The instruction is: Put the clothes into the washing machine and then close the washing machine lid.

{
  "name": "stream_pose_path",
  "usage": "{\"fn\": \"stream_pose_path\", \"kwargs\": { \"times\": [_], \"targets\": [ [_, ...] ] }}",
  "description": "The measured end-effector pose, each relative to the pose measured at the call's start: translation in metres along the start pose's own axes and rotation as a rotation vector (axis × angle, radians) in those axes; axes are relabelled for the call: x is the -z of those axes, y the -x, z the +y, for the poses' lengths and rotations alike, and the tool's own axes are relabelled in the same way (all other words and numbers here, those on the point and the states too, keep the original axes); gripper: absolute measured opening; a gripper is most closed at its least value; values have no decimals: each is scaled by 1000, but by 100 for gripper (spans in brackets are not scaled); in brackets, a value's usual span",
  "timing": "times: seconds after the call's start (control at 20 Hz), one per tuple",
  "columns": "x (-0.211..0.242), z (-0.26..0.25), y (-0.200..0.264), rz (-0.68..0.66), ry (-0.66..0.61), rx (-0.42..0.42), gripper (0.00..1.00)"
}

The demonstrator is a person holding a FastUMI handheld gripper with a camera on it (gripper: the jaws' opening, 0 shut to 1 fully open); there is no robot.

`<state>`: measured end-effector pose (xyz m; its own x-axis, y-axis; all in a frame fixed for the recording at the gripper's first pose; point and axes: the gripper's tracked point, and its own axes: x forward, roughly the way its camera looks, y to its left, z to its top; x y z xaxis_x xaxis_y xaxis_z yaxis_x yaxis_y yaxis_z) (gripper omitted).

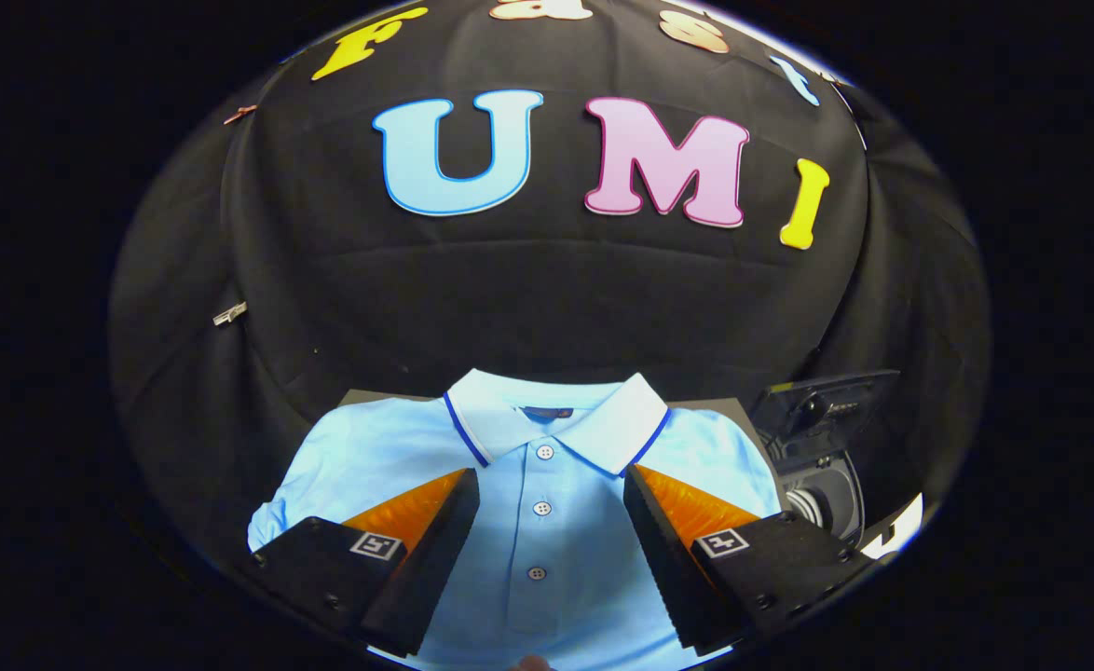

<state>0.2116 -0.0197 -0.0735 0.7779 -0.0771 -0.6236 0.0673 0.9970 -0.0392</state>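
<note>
Shirt (pixel 547 522) flat on counter (pixel 361 396), collar away from me | my gripper (pixel 552 485) above its placket, jaws released wide, grasping nothing | washer (pixel 822 466) right of shirt, lid up | loading and closing both left, I judge.

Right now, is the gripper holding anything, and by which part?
Nothing held. The gripper is open above the shirt, fingers spread either side of its buttons.
</note>
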Motion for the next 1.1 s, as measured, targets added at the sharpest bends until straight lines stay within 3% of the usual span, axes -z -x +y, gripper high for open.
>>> {"fn": "stream_pose_path", "kwargs": {
  "times": [0.2,0.7,0.8,0.85,0.9,0.95,1.1],
  "targets": [
    [18,5,-11,102,-23,-10,99],
    [26,2,-19,352,-4,63,100],
    [25,-2,-17,370,-23,82,93],
    [25,-3,-17,373,-31,91,83],
    [25,-7,-17,373,-34,98,80],
    [24,-6,-16,376,-36,97,69],
    [25,-8,-18,387,-40,106,68]
  ]
}}
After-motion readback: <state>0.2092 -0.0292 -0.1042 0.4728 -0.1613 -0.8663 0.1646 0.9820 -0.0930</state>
